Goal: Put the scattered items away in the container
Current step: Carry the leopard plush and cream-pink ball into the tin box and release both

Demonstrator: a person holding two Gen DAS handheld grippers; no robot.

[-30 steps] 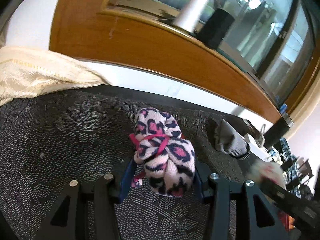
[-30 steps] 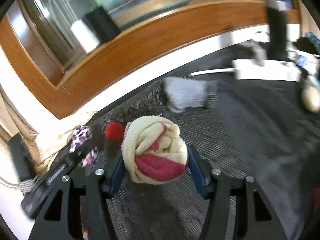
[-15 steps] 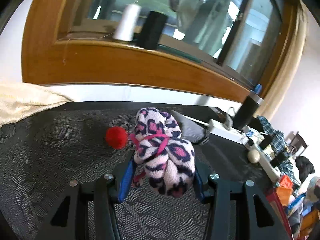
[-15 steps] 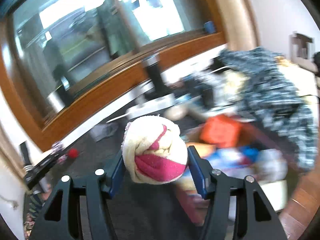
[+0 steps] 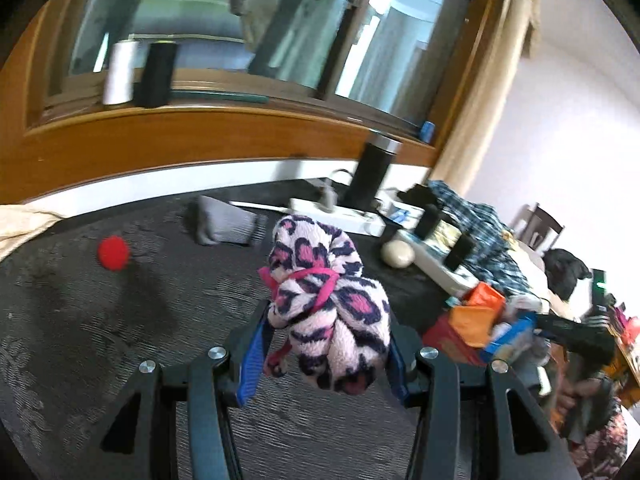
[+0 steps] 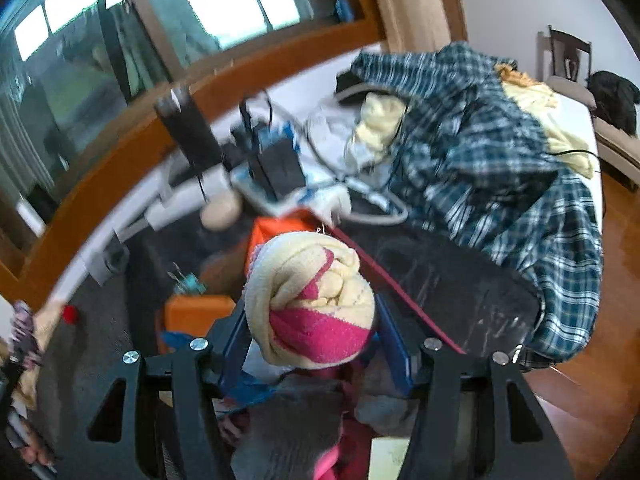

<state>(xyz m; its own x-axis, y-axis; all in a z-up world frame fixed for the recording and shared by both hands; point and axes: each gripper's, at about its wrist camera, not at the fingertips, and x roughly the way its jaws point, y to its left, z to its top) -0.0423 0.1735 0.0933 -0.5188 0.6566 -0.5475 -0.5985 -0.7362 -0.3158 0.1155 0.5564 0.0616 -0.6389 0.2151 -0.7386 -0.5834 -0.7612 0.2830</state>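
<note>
Dark patterned cloth (image 5: 120, 340) covers the table, with a wooden window sill (image 5: 200, 136) behind it. Nearest in the left view, the left gripper (image 5: 326, 344) is part closed on 1 leopard-print sock ball (image 5: 332, 304), its blue pads pressing both sides, carried above the cloth. In the right view, the right gripper (image 6: 312, 344) has 1 cream-and-pink sock ball (image 6: 312, 300) between its pads, which touch its sides, hanging over a red-edged container (image 6: 400, 296) at the table's right end, already crowded with clothes and orange packets. Both balls look light, soft and squashy, unlikely to slip or break; a hold across the fat middle, as now, should keep them rolled. Farther out on the cloth lie 1 red pompom (image 5: 114, 252), 1 grey sock (image 5: 228, 226) near the back edge, and 1 pale egg-shaped thing (image 5: 397, 253). Beyond stand 1 dark flask (image 5: 372, 172) and, on the sill, 2 thread cones, 1 white (image 5: 119, 72) and 1 black (image 5: 158, 74). A plaid shirt (image 6: 500, 140) is heaped past the container.
</note>
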